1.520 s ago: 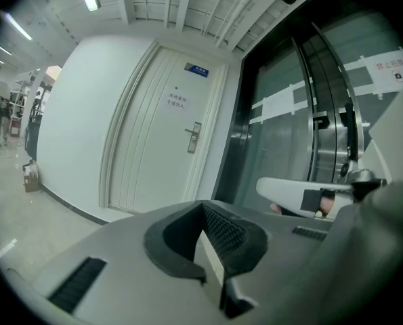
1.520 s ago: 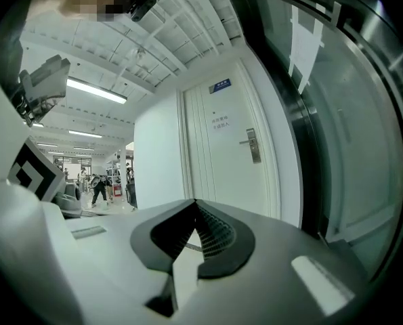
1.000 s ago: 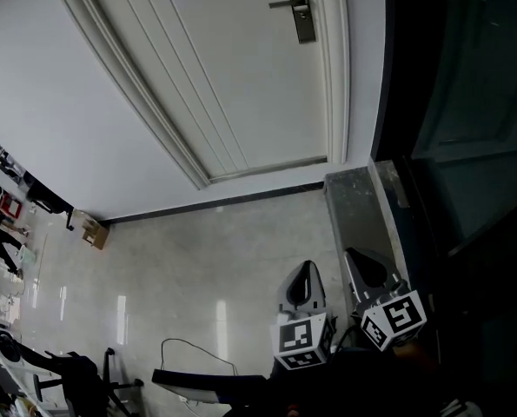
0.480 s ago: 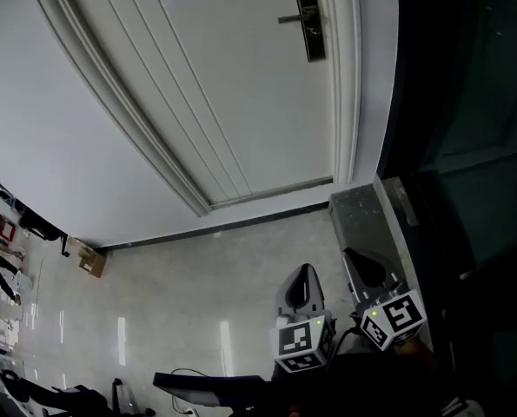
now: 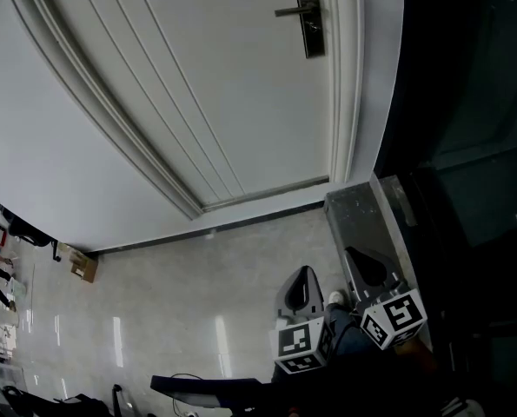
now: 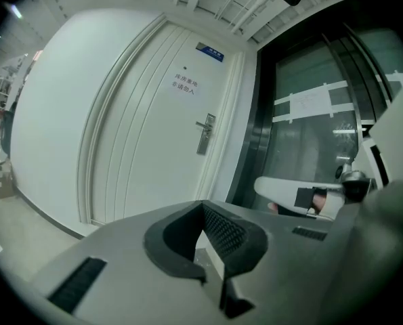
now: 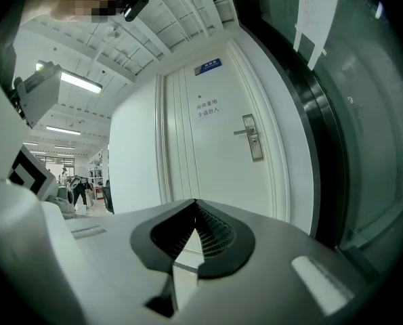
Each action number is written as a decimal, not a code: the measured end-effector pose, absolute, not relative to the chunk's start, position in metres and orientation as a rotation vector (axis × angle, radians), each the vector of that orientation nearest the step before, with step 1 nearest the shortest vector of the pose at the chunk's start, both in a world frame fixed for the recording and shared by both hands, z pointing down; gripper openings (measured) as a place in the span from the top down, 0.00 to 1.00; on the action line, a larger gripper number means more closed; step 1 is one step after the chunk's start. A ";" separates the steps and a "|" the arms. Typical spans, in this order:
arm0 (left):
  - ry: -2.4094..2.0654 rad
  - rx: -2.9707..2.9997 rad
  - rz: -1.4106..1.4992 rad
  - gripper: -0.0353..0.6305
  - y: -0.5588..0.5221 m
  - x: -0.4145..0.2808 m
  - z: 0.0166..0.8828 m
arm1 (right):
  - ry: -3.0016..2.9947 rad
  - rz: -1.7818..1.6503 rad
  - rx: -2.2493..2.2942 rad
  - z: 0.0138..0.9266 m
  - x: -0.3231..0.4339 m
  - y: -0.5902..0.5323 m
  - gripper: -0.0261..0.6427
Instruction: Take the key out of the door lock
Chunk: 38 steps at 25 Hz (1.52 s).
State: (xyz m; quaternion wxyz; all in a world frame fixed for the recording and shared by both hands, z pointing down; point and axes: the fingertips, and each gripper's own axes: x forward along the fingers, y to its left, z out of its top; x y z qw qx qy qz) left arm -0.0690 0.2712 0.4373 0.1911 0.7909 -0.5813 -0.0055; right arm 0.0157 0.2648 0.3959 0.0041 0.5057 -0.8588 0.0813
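Over the last second the door [image 5: 241,85] has slid and tilted in the head view, and its lock plate [image 5: 308,23] now sits at the very top edge. A leg [image 5: 347,335] and the tip of a shoe [image 5: 334,300] have come into sight between the two tools. The left gripper [image 5: 304,274] and right gripper [image 5: 367,266] have kept the same low spot in that view, above the floor [image 5: 197,294]. I read this as the person stepping toward the door with both tools carried at rest, so the approach is under way and reaching for the lock has not begun. In each gripper view the fingers are pressed together at their tips with nothing between them, and both point at the door from well away. The key should be in the lock plate below the handle [image 5: 289,11], but no view shows it clearly. The plate is small and far off, and any key on it cannot be told from the keyhole or the plate's own fittings. In the head view the plate's upper end is cut off by the frame. The dark glass wall [image 5: 467,102] to the right of the door shows little beyond reflections.
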 end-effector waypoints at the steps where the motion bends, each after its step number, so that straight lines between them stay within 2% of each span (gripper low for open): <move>1: -1.641 2.217 -0.015 0.95 0.264 -0.070 0.439 | -2.696 0.257 1.582 0.397 0.016 0.257 0.96; 6: -1.683 2.189 -0.032 0.95 0.208 -0.071 0.439 | -2.729 0.232 1.544 0.396 0.014 0.199 0.96; 19: -1.660 2.253 -0.056 0.95 0.048 -0.016 0.414 | -2.753 0.227 1.567 0.379 0.056 0.043 0.96; 38: -1.705 2.332 -0.100 0.95 -0.105 -0.020 0.395 | -2.730 0.105 1.575 0.374 0.061 -0.083 0.96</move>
